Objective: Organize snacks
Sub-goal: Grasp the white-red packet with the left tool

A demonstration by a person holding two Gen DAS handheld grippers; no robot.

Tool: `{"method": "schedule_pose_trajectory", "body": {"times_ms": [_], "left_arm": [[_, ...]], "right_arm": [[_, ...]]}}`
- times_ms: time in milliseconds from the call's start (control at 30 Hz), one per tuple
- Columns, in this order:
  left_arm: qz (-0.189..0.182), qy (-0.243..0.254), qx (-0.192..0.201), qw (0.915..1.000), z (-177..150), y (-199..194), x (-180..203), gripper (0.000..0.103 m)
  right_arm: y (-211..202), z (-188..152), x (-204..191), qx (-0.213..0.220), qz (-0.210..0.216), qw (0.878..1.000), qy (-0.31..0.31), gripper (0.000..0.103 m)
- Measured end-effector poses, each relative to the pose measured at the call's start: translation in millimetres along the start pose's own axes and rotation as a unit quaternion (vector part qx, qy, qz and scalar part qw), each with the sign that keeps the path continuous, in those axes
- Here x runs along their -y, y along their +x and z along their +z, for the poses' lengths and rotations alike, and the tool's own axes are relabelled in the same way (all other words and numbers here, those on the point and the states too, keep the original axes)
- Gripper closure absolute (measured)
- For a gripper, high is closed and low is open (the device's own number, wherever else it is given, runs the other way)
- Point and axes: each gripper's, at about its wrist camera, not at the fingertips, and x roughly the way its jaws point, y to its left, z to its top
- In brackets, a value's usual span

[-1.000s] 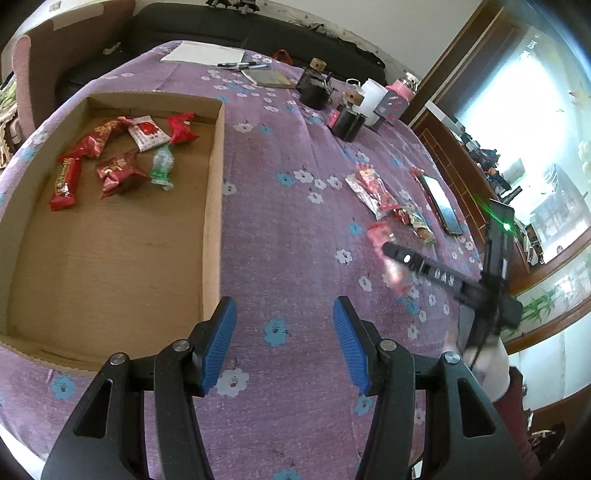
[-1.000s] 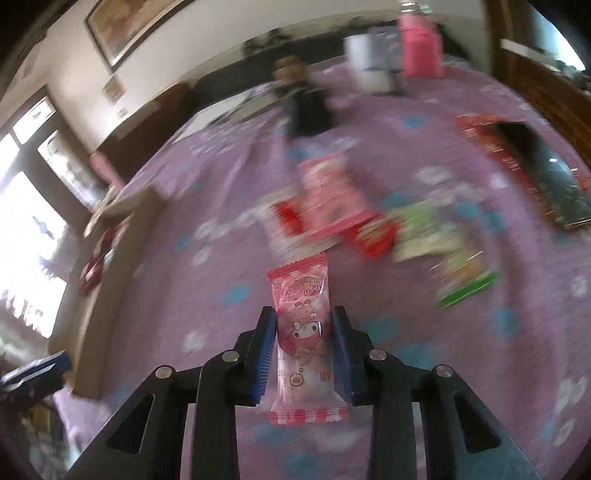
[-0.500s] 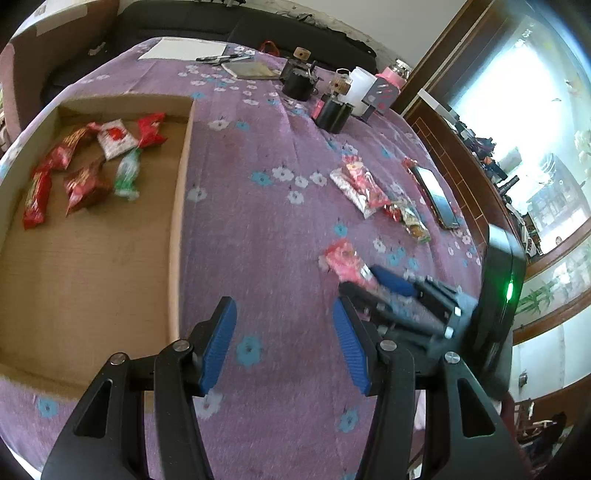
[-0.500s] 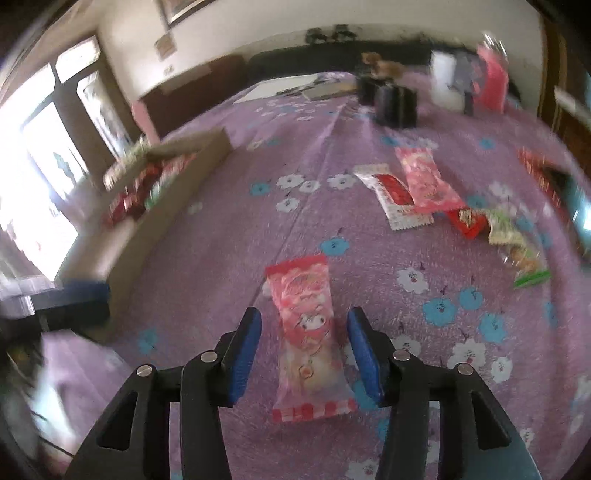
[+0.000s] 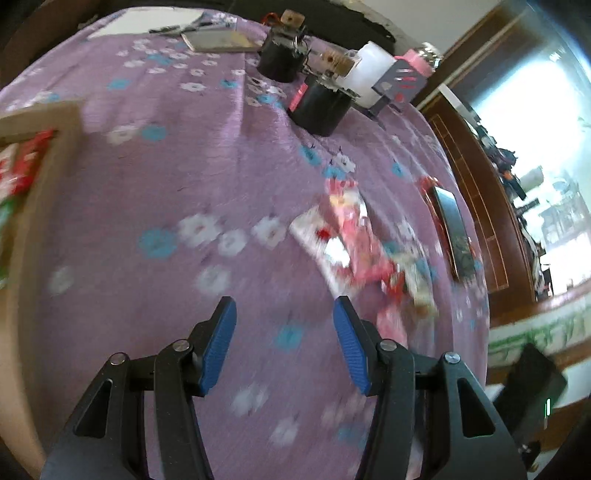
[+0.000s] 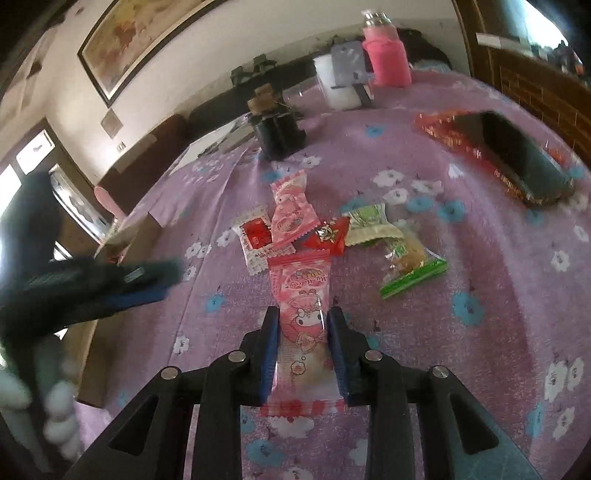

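My right gripper (image 6: 301, 347) is shut on a pink cartoon snack packet (image 6: 303, 317) over the purple flowered tablecloth (image 6: 480, 350). Beyond it lies a pile of snacks: a second pink packet (image 6: 291, 212), a white-and-red packet (image 6: 255, 240), a red packet (image 6: 328, 236) and green packets (image 6: 402, 258). My left gripper (image 5: 284, 343) is open and empty above the cloth, with the blurred snack pile (image 5: 351, 240) ahead to its right. The cardboard box (image 5: 44, 155) holding red snacks (image 5: 22, 166) is at the left edge. The left gripper shows blurred in the right wrist view (image 6: 103, 284).
Black jars (image 5: 321, 103), a white container (image 5: 369, 77) and a pink bottle (image 6: 386, 55) stand at the far end. A phone on a red packet (image 6: 517, 155) lies right. Papers and pens (image 5: 207, 33) lie at the back. Wooden furniture (image 5: 480, 192) borders the table's right side.
My right gripper has closed on the pink packet, which lay loose between open fingers half a second ago. My left gripper has swung right, away from the box and towards the snack pile.
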Motion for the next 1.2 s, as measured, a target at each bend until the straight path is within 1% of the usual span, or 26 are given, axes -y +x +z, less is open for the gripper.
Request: {"method": "schedule_pose_trajectory", "body": {"times_ms": [67,100,133,167,200,267,300,333,400,433,533,600,667,733,767,800,867,900,933,967,1000,1033,1133,1167,1200], "left_arm": [[0.007,0.001,0.008,0.9999,10,13,10,0.051],[0.013,0.011,0.012,0.9998,13,21,18,0.051],[0.026,0.026,0.013,0.9992,16,26,25,0.051],[0.049,0.051,0.026,0.9971,17,29,34,0.051],[0.085,0.079,0.041,0.9924,16,32,43,0.050],[0.112,0.103,0.052,0.9870,14,36,47,0.050],[0.128,0.121,0.057,0.9827,12,37,49,0.058],[0.150,0.147,0.060,0.9759,8,37,52,0.059],[0.174,0.194,0.064,0.9633,-3,33,54,0.059],[0.180,0.203,0.061,0.9605,-6,30,53,0.059],[0.173,0.208,0.049,0.9613,-18,14,38,0.059],[0.167,0.199,0.046,0.9646,-20,8,31,0.059],[0.151,0.184,0.051,0.9700,-26,1,27,0.059],[0.152,0.177,0.059,0.9706,-30,1,28,0.056],[0.152,0.175,0.062,0.9707,-32,1,29,0.049],[0.152,0.173,0.064,0.9711,-34,2,31,0.038],[0.156,0.168,0.056,0.9718,-38,13,35,0.023],[0.158,0.171,0.070,0.9700,-43,14,38,0.022],[0.161,0.177,0.079,0.9676,-46,15,41,0.022],[0.163,0.189,0.084,0.9646,-48,15,45,0.025],[0.154,0.196,0.084,0.9650,-49,14,47,0.031],[0.150,0.194,0.080,0.9662,-49,13,46,0.031],[0.134,0.190,0.084,0.9690,-51,5,42,0.039],[0.130,0.189,0.086,0.9694,-53,1,41,0.042],[0.124,0.185,0.085,0.9711,-53,-3,39,0.043]], "right_arm": [[-1,1,5,-0.002,0.016,1.000,0.010,0.073],[-2,1,8,-0.004,0.020,1.000,0.013,0.073],[-2,1,9,-0.004,0.024,1.000,0.016,0.073],[-2,1,10,-0.005,0.027,0.999,0.018,0.073],[-3,2,11,-0.006,0.029,0.999,0.019,0.073],[0,3,10,-0.007,0.033,0.999,0.023,0.073],[2,4,10,-0.008,0.034,0.999,0.024,0.073],[1,3,10,-0.008,0.035,0.999,0.025,0.073],[1,3,11,-0.009,0.035,0.999,0.026,0.073],[2,4,11,-0.009,0.035,0.999,0.026,0.073],[1,3,10,-0.009,0.030,0.999,0.023,0.073],[1,3,10,-0.009,0.028,0.999,0.021,0.073],[1,3,8,-0.009,0.025,0.999,0.019,0.073],[1,3,7,-0.009,0.022,1.000,0.016,0.073],[1,3,7,-0.009,0.021,1.000,0.015,0.073],[1,2,7,-0.008,0.021,1.000,0.015,0.073],[1,2,7,-0.008,0.022,1.000,0.016,0.073],[1,2,7,-0.008,0.021,1.000,0.015,0.073],[0,3,7,-0.009,0.021,1.000,0.014,0.073],[0,2,7,-0.008,0.021,1.000,0.014,0.073],[0,2,6,-0.008,0.020,1.000,0.013,0.072],[0,2,6,-0.008,0.020,1.000,0.012,0.072],[0,1,4,-0.007,0.018,1.000,0.005,0.073],[-1,1,3,-0.006,0.016,1.000,0.001,0.075],[-1,0,1,-0.006,0.016,1.000,-0.005,0.076]]}}
